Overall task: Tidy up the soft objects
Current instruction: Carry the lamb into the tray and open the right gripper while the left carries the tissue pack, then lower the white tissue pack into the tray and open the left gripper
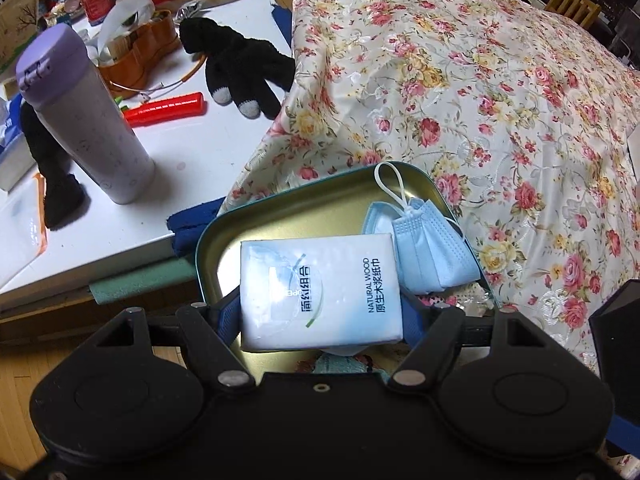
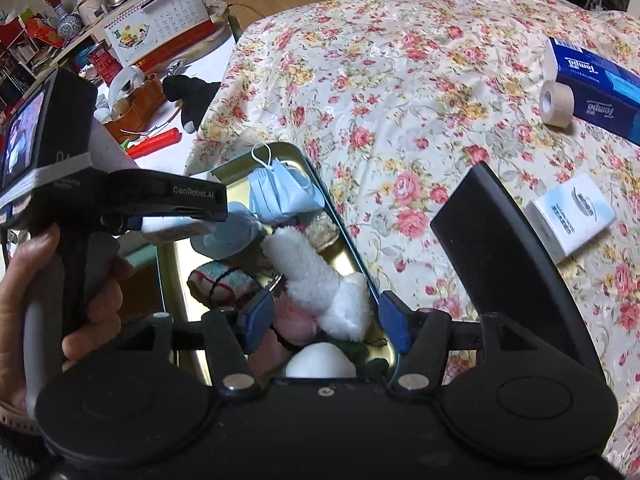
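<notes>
Figure: both wrist views, tin partly filled. The open metal tin (image 2: 348, 236) sits at the edge of the floral bedspread (image 2: 400, 80), and most of the soft items are already inside it. In the right wrist view you see a folded blue face mask (image 2: 280, 194) at the tin's 12 o'clock end, a striped cloth roll (image 2: 224, 280) toward 9 o'clock, a white fluffy item (image 2: 320, 276) across the middle, a pink soft item (image 2: 296, 320) near 6 o'clock, and a white rounded object at the bottom edge that cannot be identified.

Your left gripper (image 1: 320, 312) grasps 1 tissue pack (image 1: 320, 292), its blue pads (image 1: 228, 316) pressed on the pack's 2 short sides, and it holds the pack over the tin's 6 o'clock half; whether the pack already rests on the contents cannot be told. Your right gripper (image 2: 324, 316) is released: its fingers (image 2: 256, 312) stand apart on either side of the white fluffy item without squeezing it, so that item appears to be delivered.

Left to do, as a judgement: set down and let go of the held pack, then fetch the second tissue pack (image 2: 568, 216) lying on the bedspread at 3 o'clock from the tin. The blue tissue box (image 2: 596, 80) and tape roll (image 2: 556, 102) at 2 o'clock, and the black glove (image 1: 236, 68) on the white table (image 1: 192, 148) at 10 o'clock, may also belong to the job; the pictures do not settle that. The tin's black lid (image 2: 500, 248) stands open at the 3 o'clock side and is not yet shut.
</notes>
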Demonstrator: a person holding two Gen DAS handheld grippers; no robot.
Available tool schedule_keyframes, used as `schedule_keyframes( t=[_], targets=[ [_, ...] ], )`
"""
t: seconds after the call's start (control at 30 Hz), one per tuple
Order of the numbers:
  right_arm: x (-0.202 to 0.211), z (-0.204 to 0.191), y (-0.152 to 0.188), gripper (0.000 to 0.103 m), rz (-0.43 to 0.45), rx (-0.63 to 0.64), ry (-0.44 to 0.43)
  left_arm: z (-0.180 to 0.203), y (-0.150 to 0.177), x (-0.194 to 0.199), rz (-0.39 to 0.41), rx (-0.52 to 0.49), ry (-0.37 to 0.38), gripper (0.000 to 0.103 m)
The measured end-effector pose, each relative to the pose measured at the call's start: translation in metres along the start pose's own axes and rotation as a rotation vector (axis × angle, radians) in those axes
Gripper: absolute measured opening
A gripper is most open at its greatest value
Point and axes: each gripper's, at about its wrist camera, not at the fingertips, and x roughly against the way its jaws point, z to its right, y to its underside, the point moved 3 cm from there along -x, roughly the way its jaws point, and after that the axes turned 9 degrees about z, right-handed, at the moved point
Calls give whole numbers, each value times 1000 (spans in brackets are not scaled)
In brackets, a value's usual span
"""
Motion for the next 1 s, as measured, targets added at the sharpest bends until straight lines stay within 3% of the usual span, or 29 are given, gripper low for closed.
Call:
schedule_keyframes(
  t=[0.3,0.47,0.73,0.83,1.0],
  targets=[
    [0,0,4,58,-13,-4,2,-3,0,0,2,4,-14,70],
    [0,1,4,58,-13,-10,0,-21,-7,6,53,69,-92,70],
    [0,5,6,58,-22,-26,-2,-20,13,29,46,44,-15,70],
    [4,7,5,58,-14,-26,-1,-15,27,45,51,20,-29,70],
    [15,15,3,58,10,-52,-1,3,57,54,-11,-34,27,71]
  ],
)
